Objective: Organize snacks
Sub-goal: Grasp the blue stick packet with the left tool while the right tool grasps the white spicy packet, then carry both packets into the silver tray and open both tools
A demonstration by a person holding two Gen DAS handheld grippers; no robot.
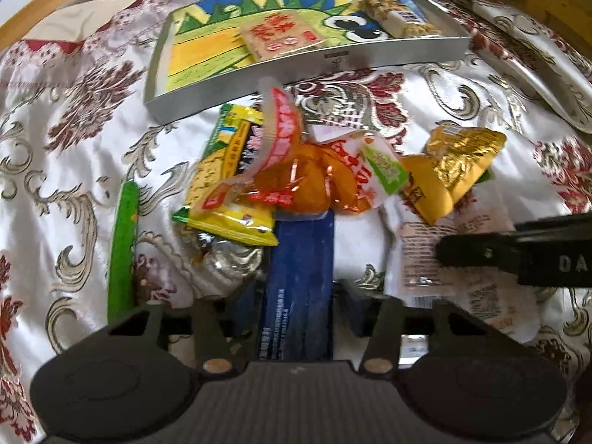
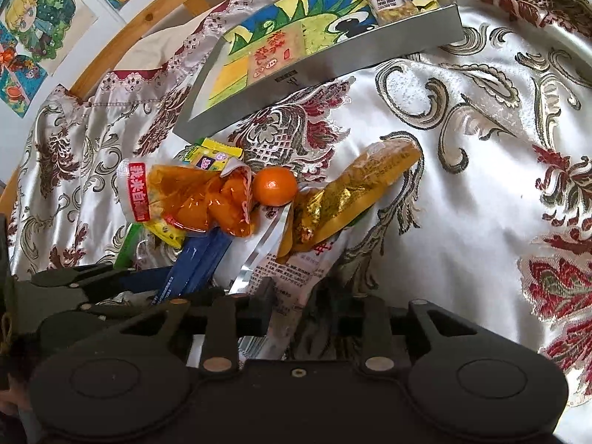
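Observation:
A pile of snacks lies on a patterned cloth. My left gripper (image 1: 298,296) has its fingers either side of a long blue packet (image 1: 299,277) that runs under the pile; the jaws stand a little wider than it. Beyond it lie a yellow packet (image 1: 225,188), an orange clear bag (image 1: 299,181) and a gold foil packet (image 1: 455,162). My right gripper (image 2: 303,307) is open over a white printed packet (image 2: 292,273). An orange fruit (image 2: 274,186), the orange bag (image 2: 199,199) and the gold packet (image 2: 355,192) lie ahead. A metal tray (image 1: 333,70) holds two snacks.
The tray (image 2: 333,63) has a cartoon-painted bottom, with a tan packet (image 1: 281,35) and a nut bar (image 1: 399,14) inside. A green stick (image 1: 124,244) lies left of the pile. The right gripper's finger (image 1: 518,255) enters the left wrist view. A wooden rail (image 2: 148,26) borders the back.

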